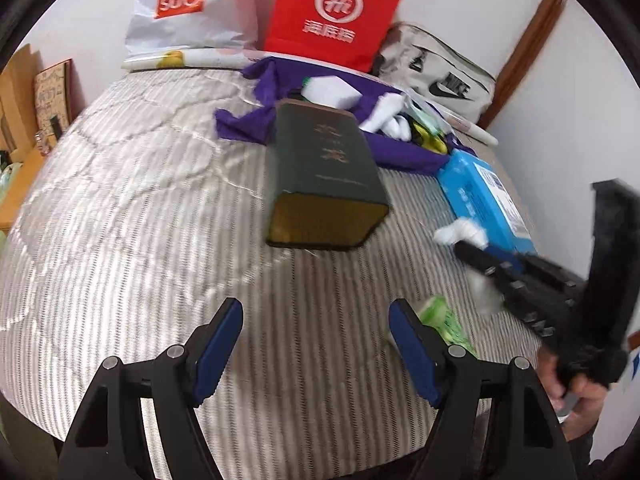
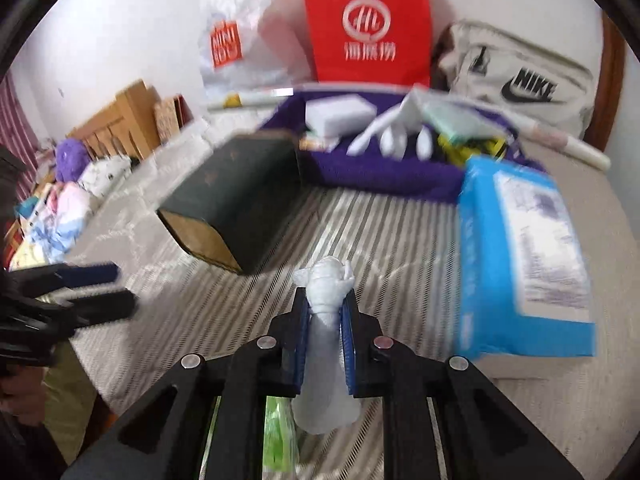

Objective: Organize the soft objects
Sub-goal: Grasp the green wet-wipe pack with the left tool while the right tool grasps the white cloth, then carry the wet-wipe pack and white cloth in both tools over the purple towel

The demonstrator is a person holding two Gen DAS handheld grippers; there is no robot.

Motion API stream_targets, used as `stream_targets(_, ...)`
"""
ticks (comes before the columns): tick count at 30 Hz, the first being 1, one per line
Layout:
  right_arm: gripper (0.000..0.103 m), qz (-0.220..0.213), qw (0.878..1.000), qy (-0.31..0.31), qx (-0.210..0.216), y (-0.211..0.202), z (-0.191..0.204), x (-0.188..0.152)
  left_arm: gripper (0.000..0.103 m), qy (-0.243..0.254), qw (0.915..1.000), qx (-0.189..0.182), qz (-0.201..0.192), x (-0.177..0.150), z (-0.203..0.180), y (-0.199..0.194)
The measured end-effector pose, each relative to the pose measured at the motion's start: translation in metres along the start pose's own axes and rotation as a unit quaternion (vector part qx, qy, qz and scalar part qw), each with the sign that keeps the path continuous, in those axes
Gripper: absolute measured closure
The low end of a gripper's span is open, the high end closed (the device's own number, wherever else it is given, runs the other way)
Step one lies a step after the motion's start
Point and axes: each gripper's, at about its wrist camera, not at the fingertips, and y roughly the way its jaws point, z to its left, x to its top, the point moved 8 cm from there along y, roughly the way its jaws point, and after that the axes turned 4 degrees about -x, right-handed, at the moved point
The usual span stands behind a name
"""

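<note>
on the striped mattress (image 1: pixel 140 200), one white sock (image 2: pixel 326 292) pinched in right gripper (image 2: pixel 326 304), left gripper (image 1: pixel 316 344) wide, one green box (image 1: pixel 324 176)

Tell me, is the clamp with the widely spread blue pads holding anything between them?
No, the left gripper stands open over the striped mattress with only bare cover between its pads.

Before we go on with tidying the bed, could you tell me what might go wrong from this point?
The right gripper pinches only a narrow part of the white sock, so it may slip out when lifted. The open left gripper hangs close to the green item and could nudge it. The dark green box lies nearby and could be bumped.
</note>
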Motion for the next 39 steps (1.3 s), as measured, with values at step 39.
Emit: stream_targets(39, 0.086, 0.009, 0.997, 0.072, -0.019, -0.025, -0.08, -0.088, 0.03, 0.083, 0.9918, 0.091, 0.034, -0.036, -0.071, 0.059)
